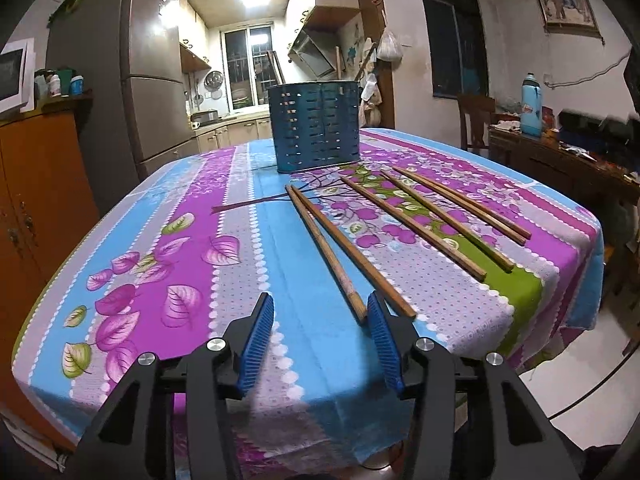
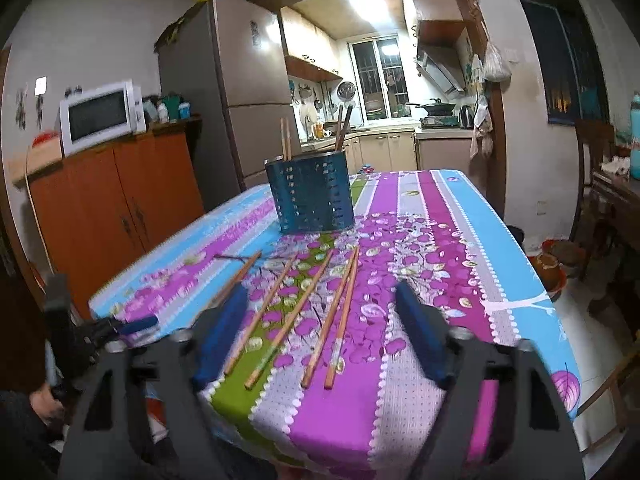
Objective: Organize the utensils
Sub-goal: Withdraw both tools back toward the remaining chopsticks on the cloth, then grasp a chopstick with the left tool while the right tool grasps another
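Chopsticks (image 1: 352,248) lie loose across the flowered tablecloth (image 1: 168,248), six wooden sticks fanned out on the near half of the table, and beyond them the blue slotted holder (image 1: 316,128) stands upright mid-table with a few sticks already poking out of its top in the right wrist view. Left gripper (image 1: 320,316) sits low at the table edge, fingers parted, nothing clamped; the nearest stick's butt end lies just inside its right pad (image 1: 384,344). Right gripper (image 2: 320,316) hovers with fingers spread, four chopstick ends (image 2: 316,364) lying between them, none pinched.
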